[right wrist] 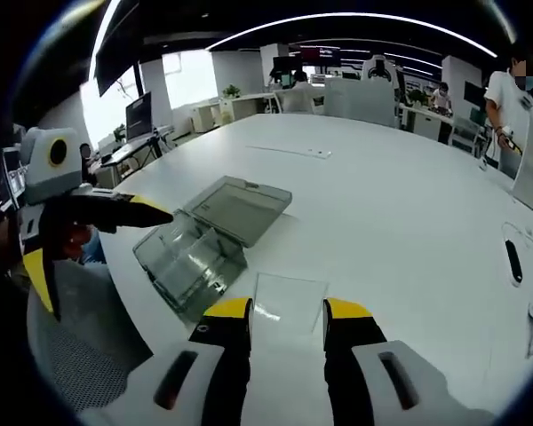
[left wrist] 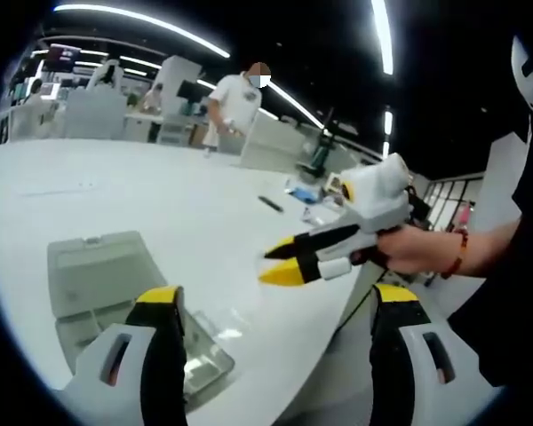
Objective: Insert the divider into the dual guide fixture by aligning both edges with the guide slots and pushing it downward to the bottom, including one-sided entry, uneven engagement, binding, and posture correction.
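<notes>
A clear plastic box, the guide fixture [right wrist: 188, 259], lies on the white table [right wrist: 382, 186] with its lid [right wrist: 240, 209] folded back; the left gripper view has it at lower left [left wrist: 93, 280]. The clear divider sheet [right wrist: 289, 297] lies flat on the table just beyond my right gripper [right wrist: 287, 312], whose jaws stand open with nothing held. My left gripper [left wrist: 278, 306] is wide open above the fixture's near edge. It enters the right gripper view from the left [right wrist: 102, 240], over the fixture's left side. The right gripper [left wrist: 282, 262], held by a hand, hangs in front of the left gripper view.
A black pen-like object [right wrist: 513, 260] and small items [left wrist: 306, 195] lie further out on the table. The table's curved edge [left wrist: 355, 284] runs close to me. A person in white [left wrist: 235, 102] stands beyond the table, with desks and chairs behind.
</notes>
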Motion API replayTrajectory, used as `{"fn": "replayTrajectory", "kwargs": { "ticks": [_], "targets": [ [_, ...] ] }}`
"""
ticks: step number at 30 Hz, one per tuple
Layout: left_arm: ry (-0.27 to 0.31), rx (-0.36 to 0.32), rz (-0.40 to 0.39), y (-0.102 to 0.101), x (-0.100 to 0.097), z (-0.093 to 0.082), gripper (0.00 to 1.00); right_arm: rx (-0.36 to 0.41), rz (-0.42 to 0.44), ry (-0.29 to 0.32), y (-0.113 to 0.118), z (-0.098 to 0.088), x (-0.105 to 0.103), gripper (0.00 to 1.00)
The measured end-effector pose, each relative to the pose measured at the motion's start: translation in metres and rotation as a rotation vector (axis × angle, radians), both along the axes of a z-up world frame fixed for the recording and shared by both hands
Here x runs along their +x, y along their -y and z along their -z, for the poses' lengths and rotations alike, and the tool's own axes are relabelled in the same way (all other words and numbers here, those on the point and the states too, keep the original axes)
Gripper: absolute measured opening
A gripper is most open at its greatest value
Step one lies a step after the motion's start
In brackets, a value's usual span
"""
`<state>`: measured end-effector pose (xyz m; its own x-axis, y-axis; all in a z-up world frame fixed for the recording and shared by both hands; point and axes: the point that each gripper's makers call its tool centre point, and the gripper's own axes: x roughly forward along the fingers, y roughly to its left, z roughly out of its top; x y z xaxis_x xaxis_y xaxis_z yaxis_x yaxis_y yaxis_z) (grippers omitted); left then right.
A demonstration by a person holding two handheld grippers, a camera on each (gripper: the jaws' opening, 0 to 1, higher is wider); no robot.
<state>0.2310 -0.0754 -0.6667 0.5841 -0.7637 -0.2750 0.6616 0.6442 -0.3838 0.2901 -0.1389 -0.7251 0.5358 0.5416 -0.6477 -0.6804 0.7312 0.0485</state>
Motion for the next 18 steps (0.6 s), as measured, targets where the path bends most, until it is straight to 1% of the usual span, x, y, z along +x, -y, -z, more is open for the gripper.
{"fn": "replayTrajectory", "kwargs": {
  "ticks": [2,4,6,8,11,13,14,16,18],
  "targets": [
    [-0.002,-0.001,0.0,0.001,-0.001,0.001,0.84,0.006,-0.011,-0.003,-0.005,-0.003,-0.003,0.27],
    [-0.005,-0.001,0.002,0.001,-0.001,0.002,0.84,0.025,-0.021,0.008,-0.01,-0.006,-0.004,0.27],
    [-0.009,0.012,-0.007,-0.001,0.0,0.004,0.84,0.024,-0.027,0.008,-0.013,-0.007,-0.005,0.27],
    [-0.01,0.008,-0.019,-0.003,0.002,0.003,0.84,0.023,-0.031,0.016,-0.015,-0.007,-0.004,0.27],
    [-0.008,0.004,-0.036,-0.007,0.005,0.001,0.83,0.031,-0.035,0.001,-0.017,-0.007,-0.005,0.27],
    [-0.007,-0.003,-0.044,-0.009,0.007,-0.001,0.82,0.036,-0.039,0.005,-0.019,-0.008,-0.006,0.27],
    [-0.006,-0.009,-0.049,-0.01,0.008,-0.002,0.81,0.027,-0.046,0.013,-0.021,-0.009,-0.006,0.27],
    [-0.009,-0.012,-0.062,-0.012,0.01,-0.003,0.78,0.029,-0.046,0.016,-0.022,-0.011,-0.006,0.27],
    [-0.001,-0.007,-0.079,-0.014,0.012,-0.003,0.75,0.021,-0.039,0.019,-0.022,-0.012,-0.006,0.27]
  ]
}}
